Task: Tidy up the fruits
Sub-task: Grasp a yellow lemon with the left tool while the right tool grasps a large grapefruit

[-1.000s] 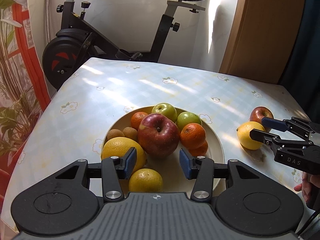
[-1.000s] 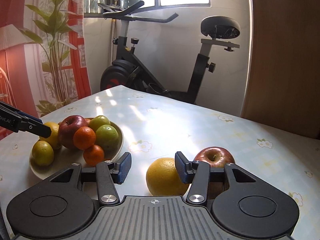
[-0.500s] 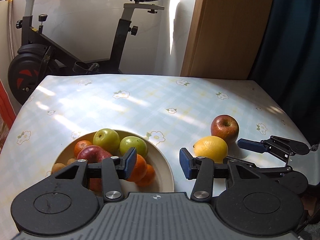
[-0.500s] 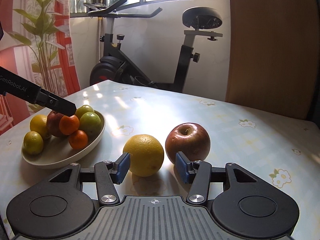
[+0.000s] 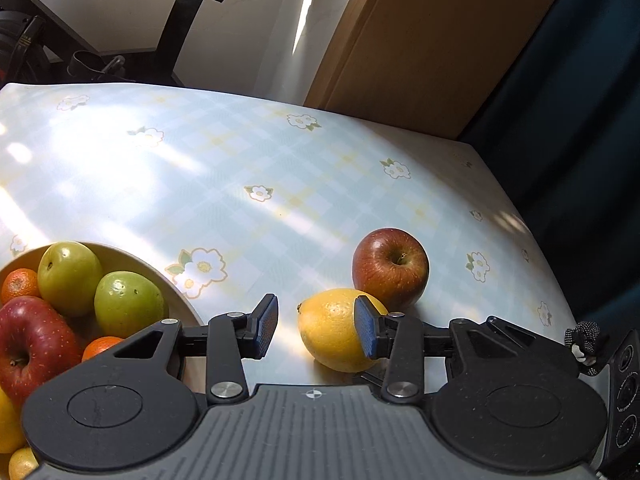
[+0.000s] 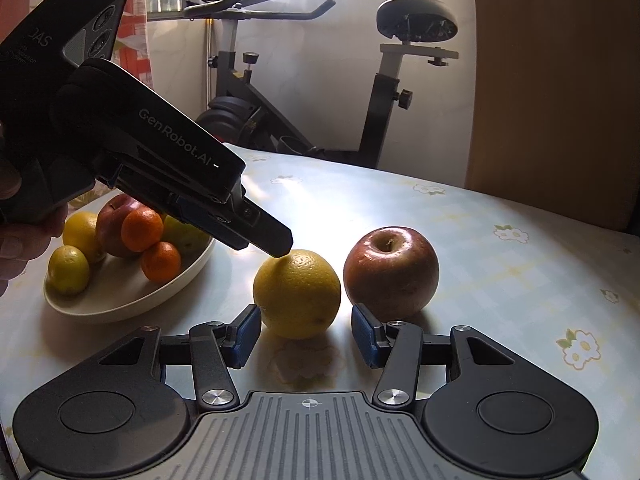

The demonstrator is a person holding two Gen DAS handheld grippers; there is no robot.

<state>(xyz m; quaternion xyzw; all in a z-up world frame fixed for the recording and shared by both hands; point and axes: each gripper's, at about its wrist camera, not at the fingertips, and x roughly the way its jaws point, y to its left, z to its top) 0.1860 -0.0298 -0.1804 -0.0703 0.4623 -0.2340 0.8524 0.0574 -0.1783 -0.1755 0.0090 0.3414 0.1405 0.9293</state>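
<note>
A yellow citrus fruit [image 5: 328,338] [image 6: 298,292] lies on the tablecloth beside a red apple [image 5: 390,266] [image 6: 390,268]. My left gripper [image 5: 316,326] [image 6: 276,242] hovers over the top of the citrus with its jaws closing. The fruit sits partly between them, nearer the right pad [image 5: 366,328], and neither pad presses on it. My right gripper [image 6: 306,338] stands open low on the table, the citrus just beyond its pads and nothing gripped. A cream bowl [image 5: 176,292] [image 6: 120,304] to the left holds apples, oranges and more citrus.
The table edge [image 5: 532,240] runs close behind the apple on the right, with a dark curtain [image 5: 580,140] past it. An exercise bike [image 6: 384,80] and a wooden panel [image 6: 560,80] stand beyond the far edge. A hand [image 6: 16,248] holds the left gripper.
My left gripper swung right from over the bowl to above the yellow citrus, tilting down, and its jaws narrowed. The right gripper has barely moved.
</note>
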